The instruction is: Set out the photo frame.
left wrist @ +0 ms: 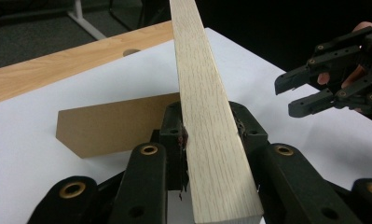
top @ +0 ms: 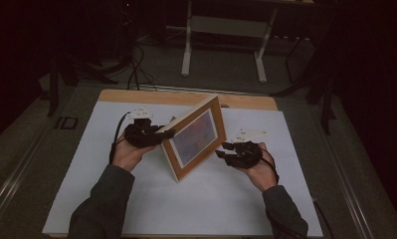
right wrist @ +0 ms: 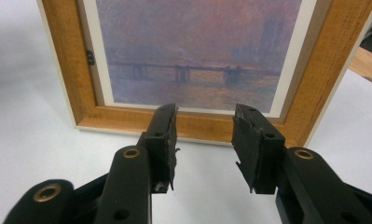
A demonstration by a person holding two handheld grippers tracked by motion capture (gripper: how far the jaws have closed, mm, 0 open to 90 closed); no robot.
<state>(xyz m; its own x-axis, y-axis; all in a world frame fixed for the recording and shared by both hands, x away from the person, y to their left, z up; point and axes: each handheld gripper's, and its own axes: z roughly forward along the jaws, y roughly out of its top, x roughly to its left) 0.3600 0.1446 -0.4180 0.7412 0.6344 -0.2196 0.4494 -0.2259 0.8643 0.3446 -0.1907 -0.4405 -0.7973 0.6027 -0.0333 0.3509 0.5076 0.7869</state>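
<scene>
A wooden picture frame (top: 196, 137) with a hazy purple and orange river print stands tilted on one corner on the white mat (top: 136, 199). My left gripper (top: 167, 133) is shut on the frame's left edge; in the left gripper view the pale side of the frame (left wrist: 207, 70) runs up between the two pads of my left gripper (left wrist: 210, 126). The frame's brown back stand (left wrist: 113, 123) juts out behind. My right gripper (top: 223, 152) sits just right of the frame's lower edge, open. In the right gripper view its jaws (right wrist: 204, 128) stand apart before the frame (right wrist: 197, 60) with nothing between them.
The white mat covers a wooden tabletop (top: 136, 96) whose bare strip shows along the far edge, with a round hole (left wrist: 131, 52) in it. A white table's legs (top: 186, 50) and cables (top: 136, 69) stand on the dark floor beyond.
</scene>
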